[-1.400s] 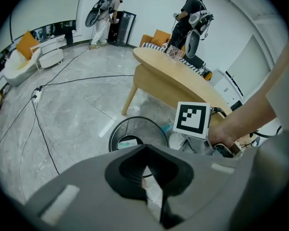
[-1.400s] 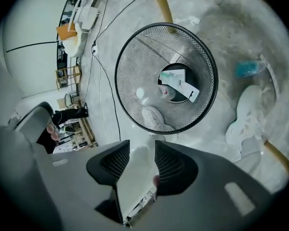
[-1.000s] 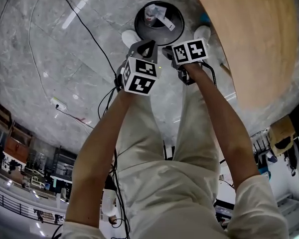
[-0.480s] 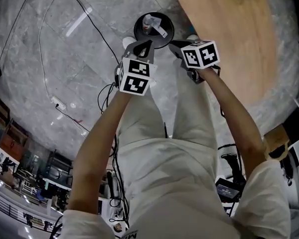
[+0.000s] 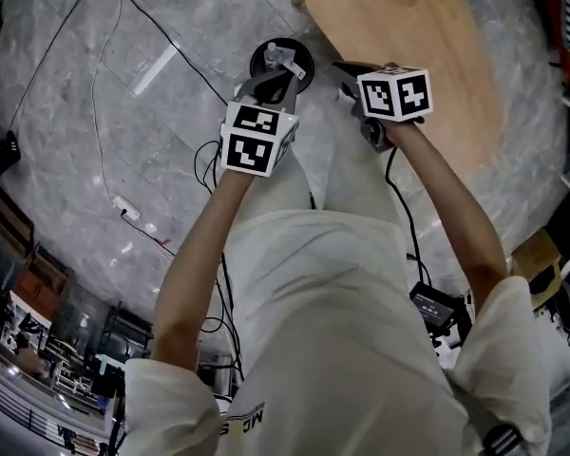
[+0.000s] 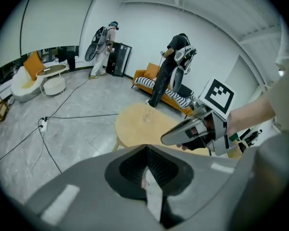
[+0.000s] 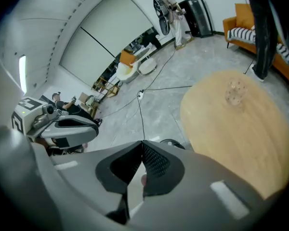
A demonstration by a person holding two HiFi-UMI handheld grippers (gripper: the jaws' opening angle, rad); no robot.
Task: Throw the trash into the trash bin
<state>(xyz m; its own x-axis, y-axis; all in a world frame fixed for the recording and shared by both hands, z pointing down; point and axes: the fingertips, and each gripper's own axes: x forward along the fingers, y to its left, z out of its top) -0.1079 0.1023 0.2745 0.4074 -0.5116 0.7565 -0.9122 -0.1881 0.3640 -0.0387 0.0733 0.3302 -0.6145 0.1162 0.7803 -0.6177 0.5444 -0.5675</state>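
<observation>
the grey stone floor (image 5: 114, 112) fills most of the head view, with the round wooden table (image 5: 437, 65) at the upper right. the small black trash bin (image 5: 257, 65) stands on the floor just beside the table's edge, and the trash (image 5: 285, 53), a few pale scraps, lies inside it. the left gripper (image 6: 147, 149) hovers in line with the bin, its jaws pressed together on nothing. the right gripper (image 7: 142, 143), nearer the table, has just been closing its jaws, and they now meet with nothing between them.

from that, the drop looks made and the step in hand is to draw clear. done well, both grippers go up and back, away from the bin's rim and the table's edge, with a glance down to check that no scrap hangs over the rim.

only the head view looks into the bin and shows the trash. the right gripper view shows a mere sliver of the bin past its jaws, but gives the tabletop best: a faint pale patch (image 7: 235, 93) there may be clear litter or only a mark, i cannot tell. the left gripper view alone shows the right gripper side-on, and an orange sofa (image 6: 151, 76) with people beyond.
</observation>
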